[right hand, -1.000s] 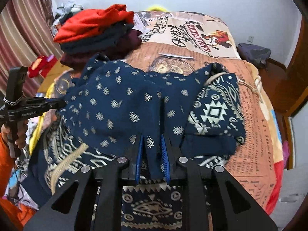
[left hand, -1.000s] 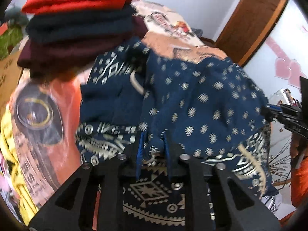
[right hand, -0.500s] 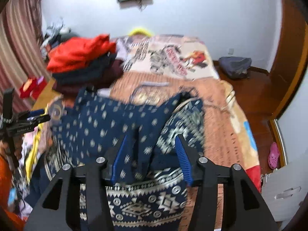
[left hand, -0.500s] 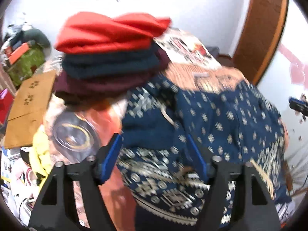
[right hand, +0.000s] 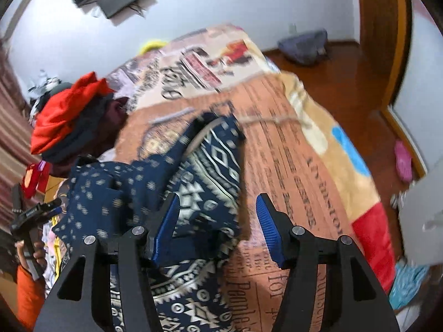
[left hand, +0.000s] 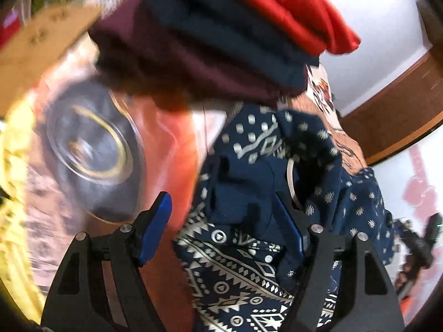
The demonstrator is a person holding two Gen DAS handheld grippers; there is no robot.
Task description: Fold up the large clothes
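The navy garment with the pale geometric print (right hand: 155, 193) lies half-folded on the bed with the orange newspaper-print blanket (right hand: 290, 166), its dotted upper layer doubled over the banded lower part; just beyond the garment, toward the head of the bed, sits the stack of folded clothes, red on dark blue on maroon (left hand: 221, 36).

The left tool (left hand: 224, 227) stands wide apart over the garment's near edge, gripping nothing, though the cloth bunches close against its right pad; the right tool (right hand: 217, 227) hangs over the garment's other edge where it meets the bare blanket, its jaws opening, with only a corner of cloth under the left pad and nothing pinched.

The step in hand looks like re-gripping for the next fold; to do it well, I would say each tool should come down on the garment's outer corners, catching both layers together rather than the top one alone; the loose pale drawstring (left hand: 290, 182) near the garment's centre wants tucking inside; the folded edge should land square, clear of the stack.
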